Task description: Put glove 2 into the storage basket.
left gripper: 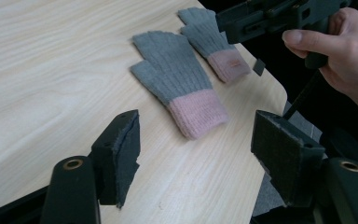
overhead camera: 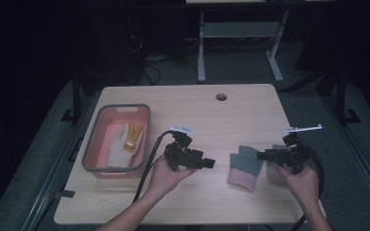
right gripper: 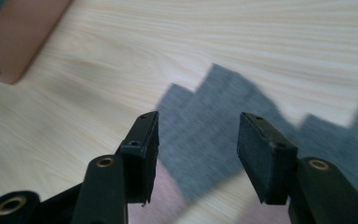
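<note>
Two grey knit gloves with pink cuffs lie flat on the wooden table. The nearer glove (overhead camera: 244, 165) (left gripper: 177, 84) (right gripper: 205, 140) lies left of the second glove (left gripper: 214, 44) (right gripper: 349, 144), which my right hand partly covers in the high view. My left gripper (overhead camera: 211, 163) (left gripper: 196, 158) is open and empty, pointing right toward the gloves from a short distance. My right gripper (overhead camera: 260, 155) (right gripper: 196, 149) is open, hovering just above the nearer glove with its jaws spread over the grey fingers.
A pink bin with a grey rim (overhead camera: 96, 139) stands at the table's left, holding a white glove (overhead camera: 118, 144) and a yellow item (overhead camera: 135, 134). A round cable hole (overhead camera: 221, 96) sits near the far edge. A metal stand (overhead camera: 241, 33) is beyond the table.
</note>
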`<state>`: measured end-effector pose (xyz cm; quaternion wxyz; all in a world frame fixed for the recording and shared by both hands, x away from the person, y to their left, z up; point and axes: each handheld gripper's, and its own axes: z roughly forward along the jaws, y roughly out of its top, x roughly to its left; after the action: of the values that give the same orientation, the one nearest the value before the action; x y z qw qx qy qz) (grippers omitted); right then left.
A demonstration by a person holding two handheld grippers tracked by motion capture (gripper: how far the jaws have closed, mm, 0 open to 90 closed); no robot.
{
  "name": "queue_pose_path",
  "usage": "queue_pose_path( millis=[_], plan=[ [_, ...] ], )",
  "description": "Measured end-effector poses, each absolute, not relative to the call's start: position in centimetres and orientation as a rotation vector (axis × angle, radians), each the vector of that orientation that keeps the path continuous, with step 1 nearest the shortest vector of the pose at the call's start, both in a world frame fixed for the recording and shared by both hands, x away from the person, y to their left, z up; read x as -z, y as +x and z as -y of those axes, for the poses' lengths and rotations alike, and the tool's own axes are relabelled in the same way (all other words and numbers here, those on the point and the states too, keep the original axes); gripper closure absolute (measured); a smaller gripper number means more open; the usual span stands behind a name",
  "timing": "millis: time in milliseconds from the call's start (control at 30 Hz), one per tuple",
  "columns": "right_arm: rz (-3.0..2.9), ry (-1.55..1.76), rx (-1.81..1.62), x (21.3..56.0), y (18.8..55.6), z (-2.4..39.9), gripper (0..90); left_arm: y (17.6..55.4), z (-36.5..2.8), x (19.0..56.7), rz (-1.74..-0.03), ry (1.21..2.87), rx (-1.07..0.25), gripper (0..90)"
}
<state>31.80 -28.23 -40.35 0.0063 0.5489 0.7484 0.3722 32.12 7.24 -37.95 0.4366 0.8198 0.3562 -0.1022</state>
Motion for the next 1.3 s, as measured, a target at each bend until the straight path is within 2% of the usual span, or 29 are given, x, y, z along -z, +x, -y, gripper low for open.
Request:
queue_pose_path(
  millis=[800, 1300],
  plan=[
    [-2.272, 1.751, -0.904, 43.4, 29.5, 32.8, 49.5, 31.3, -5.3, 39.4, -0.862, 2.046, 0.280, 27.8],
    [-2.291, 1.682, -0.707, 44.6, 29.5, 31.9, 49.1, 31.2, -5.1, 40.4, -0.862, 2.054, 0.299, 27.6]
  ],
)
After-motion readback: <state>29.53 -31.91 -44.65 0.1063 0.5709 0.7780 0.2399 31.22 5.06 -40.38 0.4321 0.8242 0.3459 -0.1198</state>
